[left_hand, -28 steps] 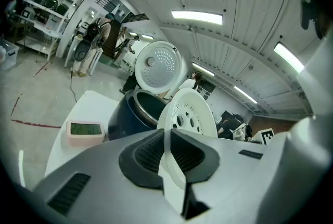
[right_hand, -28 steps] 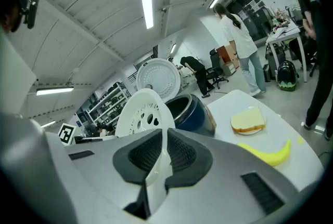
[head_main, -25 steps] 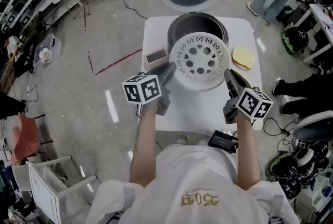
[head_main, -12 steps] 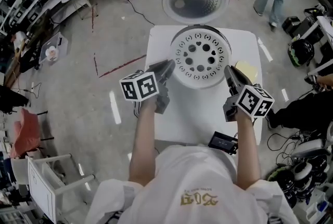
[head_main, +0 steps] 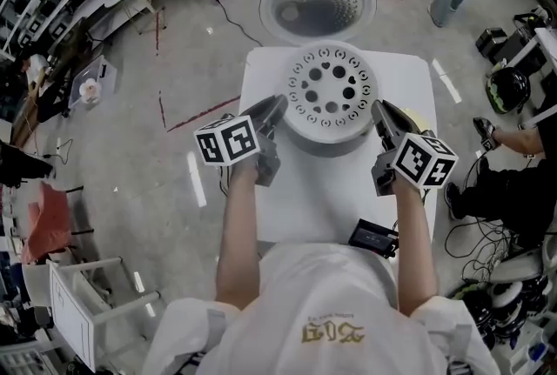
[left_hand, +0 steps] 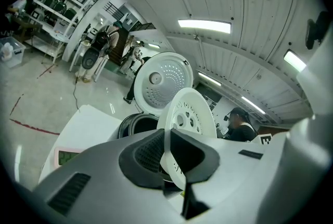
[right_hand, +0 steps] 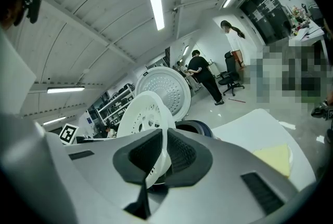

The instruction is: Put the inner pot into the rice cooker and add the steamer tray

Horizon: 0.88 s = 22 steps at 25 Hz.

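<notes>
Both bare forearms reach forward toward 12 o'clock, almost parallel: the left forearm [head_main: 238, 230] and the right forearm [head_main: 414, 234]. The left claw [head_main: 277, 103] points to about 1 o'clock, and its jaws press on the thin rim of the steamer tray [head_main: 331, 128] at its 9 o'clock side. The right claw [head_main: 380, 110] points to about 11 o'clock, and its jaws pinch the same rim at the 3 o'clock side.

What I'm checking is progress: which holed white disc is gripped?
The steamer tray, clamped by left gripper and right gripper; the lid stands open behind, untouched.
</notes>
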### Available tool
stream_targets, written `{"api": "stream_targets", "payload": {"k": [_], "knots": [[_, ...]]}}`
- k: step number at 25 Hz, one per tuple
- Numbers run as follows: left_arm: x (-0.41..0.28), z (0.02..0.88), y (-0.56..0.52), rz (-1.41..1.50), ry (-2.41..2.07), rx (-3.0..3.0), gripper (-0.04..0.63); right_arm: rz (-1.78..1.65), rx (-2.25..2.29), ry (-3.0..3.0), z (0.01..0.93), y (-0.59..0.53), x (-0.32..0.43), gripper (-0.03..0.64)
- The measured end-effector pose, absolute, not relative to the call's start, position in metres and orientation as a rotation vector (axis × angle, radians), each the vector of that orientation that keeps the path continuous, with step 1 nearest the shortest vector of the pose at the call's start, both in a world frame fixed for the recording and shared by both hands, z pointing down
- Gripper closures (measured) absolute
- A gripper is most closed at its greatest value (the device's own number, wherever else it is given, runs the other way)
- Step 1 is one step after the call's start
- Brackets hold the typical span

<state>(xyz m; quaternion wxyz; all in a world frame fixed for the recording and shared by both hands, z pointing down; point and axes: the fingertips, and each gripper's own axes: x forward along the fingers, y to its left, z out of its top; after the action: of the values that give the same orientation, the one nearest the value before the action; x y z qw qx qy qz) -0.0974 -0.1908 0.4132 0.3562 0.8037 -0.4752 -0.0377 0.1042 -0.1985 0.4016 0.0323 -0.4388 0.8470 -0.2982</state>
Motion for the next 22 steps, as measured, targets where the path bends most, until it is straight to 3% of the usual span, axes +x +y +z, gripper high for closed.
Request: {"api": "stream_targets", "payload": {"k": [22], "knots": [[-0.098,0.451,-0.202,0.108,-1.345,2.073,0.516,-0.993,-1.354,2.697,0.445,-0.221,0.098,0.557]]}}
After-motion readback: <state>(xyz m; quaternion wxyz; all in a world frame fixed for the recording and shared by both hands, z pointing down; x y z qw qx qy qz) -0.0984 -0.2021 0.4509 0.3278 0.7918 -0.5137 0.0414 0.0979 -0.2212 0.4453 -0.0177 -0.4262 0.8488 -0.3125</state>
